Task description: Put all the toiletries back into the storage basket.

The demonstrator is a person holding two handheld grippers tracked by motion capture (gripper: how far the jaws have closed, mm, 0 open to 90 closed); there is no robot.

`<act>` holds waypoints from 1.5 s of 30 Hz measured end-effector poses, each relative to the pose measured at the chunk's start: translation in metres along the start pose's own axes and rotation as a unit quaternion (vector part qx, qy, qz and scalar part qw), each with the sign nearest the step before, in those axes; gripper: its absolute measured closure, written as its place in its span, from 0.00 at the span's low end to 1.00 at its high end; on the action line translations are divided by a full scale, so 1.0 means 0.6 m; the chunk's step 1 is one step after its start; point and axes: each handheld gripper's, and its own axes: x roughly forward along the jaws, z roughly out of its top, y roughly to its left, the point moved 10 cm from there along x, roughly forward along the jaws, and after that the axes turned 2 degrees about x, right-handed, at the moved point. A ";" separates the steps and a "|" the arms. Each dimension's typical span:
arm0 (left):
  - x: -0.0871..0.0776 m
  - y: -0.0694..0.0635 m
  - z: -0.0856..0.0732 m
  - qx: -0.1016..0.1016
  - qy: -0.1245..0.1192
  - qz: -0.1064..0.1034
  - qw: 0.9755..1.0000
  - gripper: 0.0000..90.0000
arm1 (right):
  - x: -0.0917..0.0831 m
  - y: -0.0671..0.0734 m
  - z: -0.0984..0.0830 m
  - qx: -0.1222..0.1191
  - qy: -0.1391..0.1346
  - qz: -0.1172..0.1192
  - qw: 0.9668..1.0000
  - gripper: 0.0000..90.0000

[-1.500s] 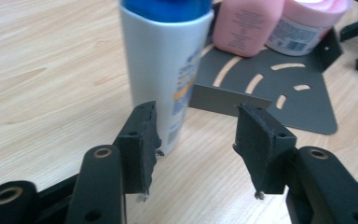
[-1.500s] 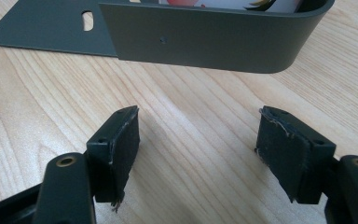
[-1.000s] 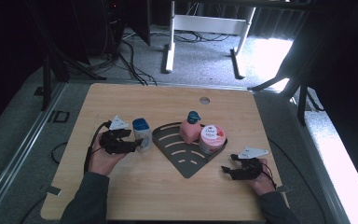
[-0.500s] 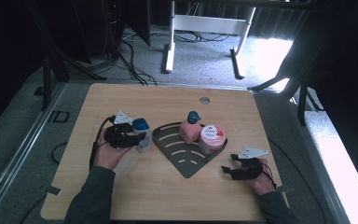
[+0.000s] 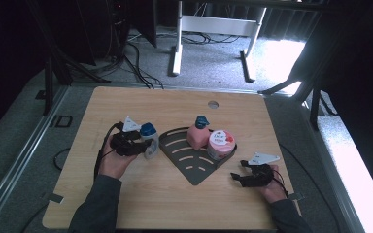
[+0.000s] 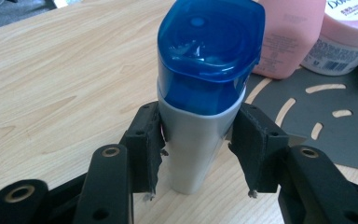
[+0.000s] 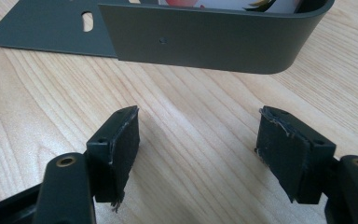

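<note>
Blue-capped bottle (image 6: 200, 93) is stood upright on the table (image 5: 175, 204), toward its left edge, just beside the dark corner rack (image 5: 189, 158). It is pinched by the left gripper (image 6: 198, 140), whose jaws have just been closing. The right gripper (image 7: 198, 154) is held spread near the right edge, nothing between.

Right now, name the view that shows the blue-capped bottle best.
The left gripper view: the blue-capped bottle stands close up between the left gripper pads. The high view shows it small beside the dark rack.
</note>
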 end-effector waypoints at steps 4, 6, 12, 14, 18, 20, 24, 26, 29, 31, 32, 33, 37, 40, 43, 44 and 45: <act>-0.001 0.000 0.001 0.004 0.009 -0.003 1.000 0.59 | 0.000 0.000 0.000 0.000 0.000 0.000 1.000 0.33; 0.001 0.001 0.002 0.004 0.015 -0.005 1.000 0.58 | 0.000 0.000 0.000 0.001 0.000 0.000 1.000 0.33; 0.009 -0.002 0.006 0.016 0.023 -0.011 1.000 0.54 | 0.000 0.000 0.000 0.000 0.000 0.000 1.000 0.33; 0.011 -0.001 0.006 0.019 0.029 -0.014 0.999 0.54 | 0.000 0.000 0.000 0.000 0.000 0.000 1.000 0.33; 0.016 -0.001 0.007 0.023 0.035 -0.015 0.999 0.52 | 0.000 0.000 0.000 0.001 0.000 0.001 1.000 0.33; 0.018 0.000 0.008 0.025 0.038 -0.015 0.999 0.52 | 0.000 0.000 0.000 0.001 0.000 0.001 1.000 0.33; 0.020 0.001 0.010 0.028 0.042 -0.016 0.999 0.51 | 0.000 0.000 0.000 0.001 0.000 0.001 1.000 0.33; 0.021 0.003 0.013 0.032 0.044 -0.015 0.998 0.51 | 0.000 0.000 0.000 0.001 0.000 0.001 1.000 0.33; 0.023 0.004 0.015 0.035 0.047 -0.014 0.998 0.51 | 0.000 0.000 0.000 0.002 0.000 0.001 1.000 0.33; 0.023 0.003 0.016 0.037 0.048 -0.013 0.998 0.51 | 0.000 0.000 0.000 0.002 0.000 0.001 1.000 0.33; 0.024 0.003 0.017 0.038 0.049 -0.012 0.998 0.51 | 0.000 0.000 0.000 0.002 0.000 0.001 1.000 0.33; 0.024 0.003 0.017 0.037 0.052 -0.011 0.998 0.51 | 0.000 0.000 0.000 0.002 0.000 0.002 1.000 0.33; 0.026 0.005 0.019 0.040 0.059 -0.008 0.997 0.52 | 0.000 0.000 0.000 0.001 0.000 0.001 1.000 0.33; 0.027 0.005 0.020 0.043 0.065 -0.009 0.997 0.52 | 0.000 0.000 0.000 0.001 0.000 0.001 1.000 0.33; 0.029 0.006 0.021 0.042 0.072 -0.014 0.996 0.52 | 0.000 0.000 0.000 0.002 0.000 0.001 1.000 0.33; 0.029 0.006 0.021 0.043 0.076 -0.015 0.996 0.51 | 0.000 0.000 0.000 0.001 0.000 0.001 1.000 0.33; 0.030 0.006 0.022 0.042 0.077 -0.016 0.996 0.51 | 0.000 0.000 0.000 0.002 0.000 0.001 1.000 0.33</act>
